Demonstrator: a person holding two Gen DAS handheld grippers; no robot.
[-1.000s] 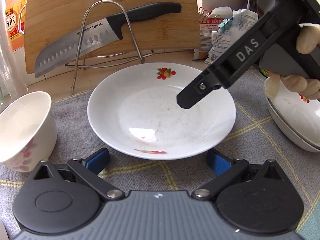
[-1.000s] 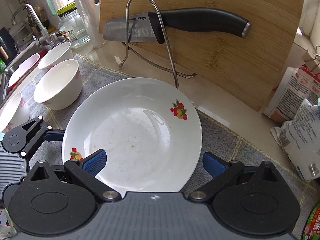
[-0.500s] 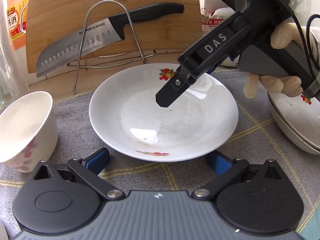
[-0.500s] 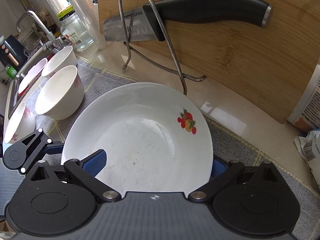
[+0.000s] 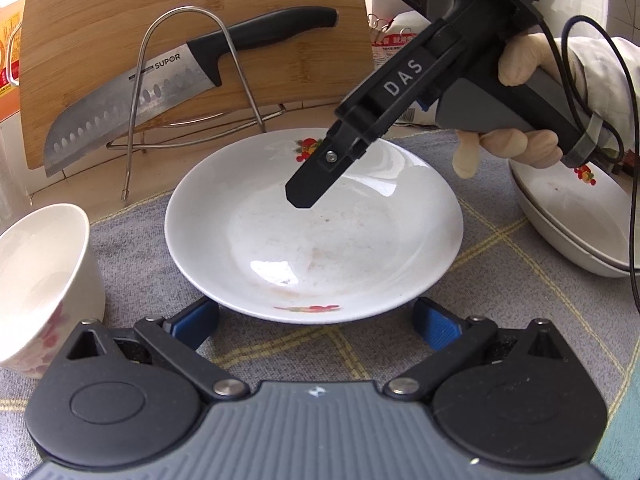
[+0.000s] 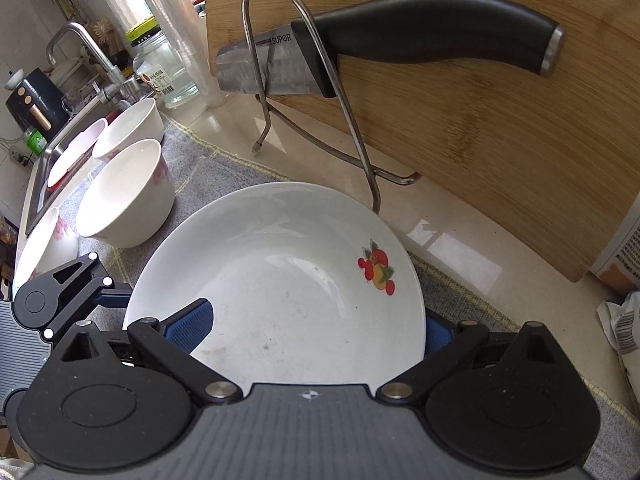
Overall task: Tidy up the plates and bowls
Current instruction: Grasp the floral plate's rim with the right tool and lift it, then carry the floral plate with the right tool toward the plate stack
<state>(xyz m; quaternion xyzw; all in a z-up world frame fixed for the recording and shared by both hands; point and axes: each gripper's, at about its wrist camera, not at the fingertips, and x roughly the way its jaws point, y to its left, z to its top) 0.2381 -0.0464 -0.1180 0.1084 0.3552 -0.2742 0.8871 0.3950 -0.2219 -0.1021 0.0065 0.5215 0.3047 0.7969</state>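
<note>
Right gripper [image 6: 316,330] spread — apparently straddling plate [image 6: 280,272].

Right tongs [image 6: 316,330] moved forward over plate [image 6: 280,264], right pad now under rim.

plates [image 5: 400,216]: 3 | bowls [image 6: 128,196]: 4 | knife [image 5: 168,84]: 1 | chop. board [image 5: 200,20]: 1

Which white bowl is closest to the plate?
The front bowl, just left of the plate; the other bowls sit farther off toward the sink.
</note>
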